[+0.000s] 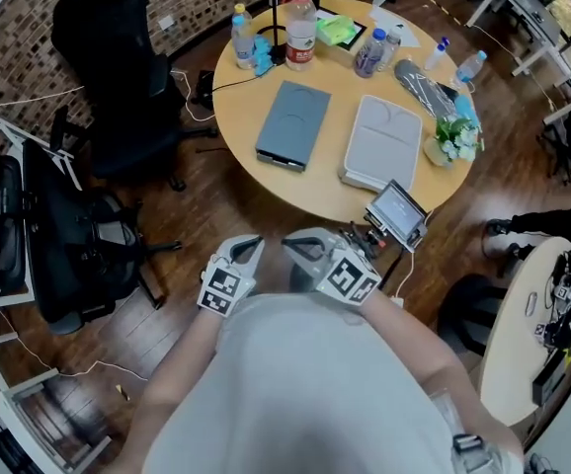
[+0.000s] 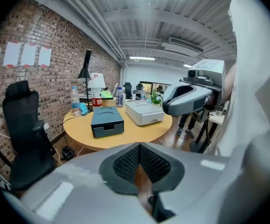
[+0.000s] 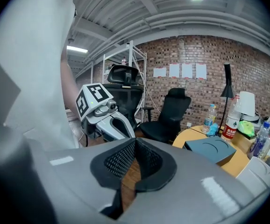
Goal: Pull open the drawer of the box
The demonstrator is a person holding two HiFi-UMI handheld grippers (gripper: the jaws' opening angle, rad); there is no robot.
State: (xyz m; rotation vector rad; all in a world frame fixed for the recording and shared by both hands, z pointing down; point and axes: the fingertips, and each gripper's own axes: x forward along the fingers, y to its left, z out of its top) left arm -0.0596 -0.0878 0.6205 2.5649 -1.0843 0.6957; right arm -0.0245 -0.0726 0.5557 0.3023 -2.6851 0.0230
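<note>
A dark blue-grey box (image 1: 292, 123) lies on the round wooden table (image 1: 330, 191), and its drawer front (image 2: 108, 129) sits flush at the near end. Beside it on the right lies a light grey box (image 1: 382, 143), also shut. Both grippers hang close to my body, short of the table and touching neither box. My left gripper (image 1: 250, 247) is shut with nothing between its pads (image 2: 146, 164). My right gripper (image 1: 292, 244) is shut and empty too, tips turned toward the left one. In the right gripper view the blue box (image 3: 212, 149) shows at the right.
Bottles (image 1: 300, 30), a black lamp (image 1: 274, 13), a small plant (image 1: 453, 138) and a folded umbrella (image 1: 419, 87) crowd the table's far side. A small screen (image 1: 396, 210) stands at the near edge. Black office chairs (image 1: 118, 77) stand left, another table (image 1: 518, 334) right.
</note>
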